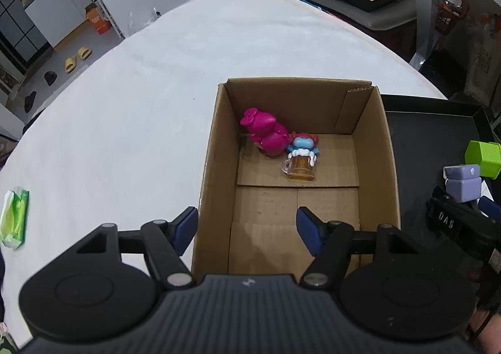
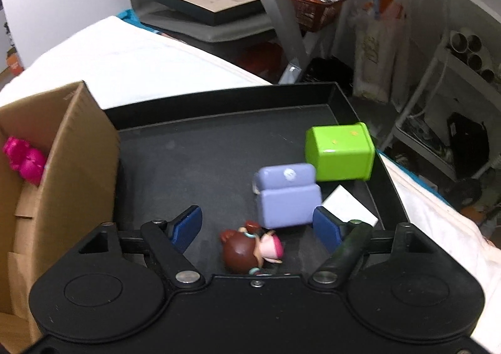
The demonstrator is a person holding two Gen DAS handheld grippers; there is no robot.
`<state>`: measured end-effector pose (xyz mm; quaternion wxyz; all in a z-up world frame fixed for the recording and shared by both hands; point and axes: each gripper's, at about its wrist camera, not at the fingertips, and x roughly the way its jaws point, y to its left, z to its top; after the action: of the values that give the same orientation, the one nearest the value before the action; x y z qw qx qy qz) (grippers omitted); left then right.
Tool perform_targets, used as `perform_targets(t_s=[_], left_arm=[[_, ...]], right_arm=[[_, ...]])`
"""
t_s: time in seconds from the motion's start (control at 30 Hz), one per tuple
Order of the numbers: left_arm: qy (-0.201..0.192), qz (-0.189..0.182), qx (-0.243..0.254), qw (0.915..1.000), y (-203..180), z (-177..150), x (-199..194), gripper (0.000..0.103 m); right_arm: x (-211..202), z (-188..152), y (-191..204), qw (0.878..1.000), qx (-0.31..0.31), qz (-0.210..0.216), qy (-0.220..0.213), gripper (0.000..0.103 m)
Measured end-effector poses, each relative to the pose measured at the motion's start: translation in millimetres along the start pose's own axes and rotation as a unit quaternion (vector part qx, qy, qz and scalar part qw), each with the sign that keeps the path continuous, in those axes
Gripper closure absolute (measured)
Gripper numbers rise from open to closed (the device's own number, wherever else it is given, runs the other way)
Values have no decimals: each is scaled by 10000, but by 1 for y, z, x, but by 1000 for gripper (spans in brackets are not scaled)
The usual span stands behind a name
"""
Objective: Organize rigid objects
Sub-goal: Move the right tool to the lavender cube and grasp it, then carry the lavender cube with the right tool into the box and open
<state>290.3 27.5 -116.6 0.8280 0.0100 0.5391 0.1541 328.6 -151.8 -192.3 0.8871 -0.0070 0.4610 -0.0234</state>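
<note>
The brown-haired doll (image 2: 250, 249) lies in the black tray (image 2: 219, 97) near its near edge, directly below the spread, empty right claw (image 2: 256, 225); the left claw (image 1: 247, 230), also spread, is farther off over the cardboard box (image 1: 388, 147).

Left hand-held gripper (image 1: 247, 228) and right hand-held gripper (image 2: 257, 227) both gape, angled downward.

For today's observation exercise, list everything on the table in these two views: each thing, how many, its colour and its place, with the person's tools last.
Cardboard box: one, brown, on the white table.
Pig toy: one, magenta, in the box.
Mug figurine: one, blue and amber, beside the pig.
Tray: one, black, right of the box.
Green cube: one, in the tray.
Lilac box: one, in the tray.
Doll: one, brown-haired, in the tray.
White card: one, in the tray.
Green packet: one, table edge.
Left gripper: black, open.
Right gripper: black, open above the doll.
</note>
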Motion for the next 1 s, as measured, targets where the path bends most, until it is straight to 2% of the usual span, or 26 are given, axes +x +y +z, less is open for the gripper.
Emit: perform_targets(t_s=[0.3, 0.33, 0.37, 0.4, 0.43, 0.57, 0.67, 0.77, 0.87, 1.0], left_arm=[[-128, -17, 82, 9999, 2, 3, -10, 35], [-159, -35, 101, 9998, 3, 4, -12, 35], [-186, -40, 120, 9997, 3, 4, -13, 35], [-190, -28, 122, 9997, 3, 4, -13, 35], [-176, -17, 108, 9998, 4, 4, -13, 35], [-154, -65, 86, 9998, 4, 4, -11, 35], [-88, -170, 115, 9998, 4, 3, -10, 35], [-115, -107, 164, 9997, 4, 1, -9, 35], [-41, 96, 104, 9999, 7, -1, -5, 35], [-7, 20, 63, 10000, 13, -3, -1, 35]], right_arm=[[11, 3, -12, 9995, 196, -207, -128, 30], [15, 4, -13, 9995, 222, -202, -103, 36], [18, 4, -14, 9995, 253, -160, -66, 38], [17, 4, -14, 9995, 205, -177, -143, 52], [15, 4, -13, 9995, 131, -210, -182, 55], [11, 5, -20, 9990, 390, 177, -124, 57], [5, 6, -26, 9981, 529, 276, -149, 58], [-3, 9, -33, 9956, 676, 625, -167, 59], [-12, 9, -33, 9953, 612, 708, -240, 59], [-23, 12, -34, 9939, 611, 846, -346, 59]])
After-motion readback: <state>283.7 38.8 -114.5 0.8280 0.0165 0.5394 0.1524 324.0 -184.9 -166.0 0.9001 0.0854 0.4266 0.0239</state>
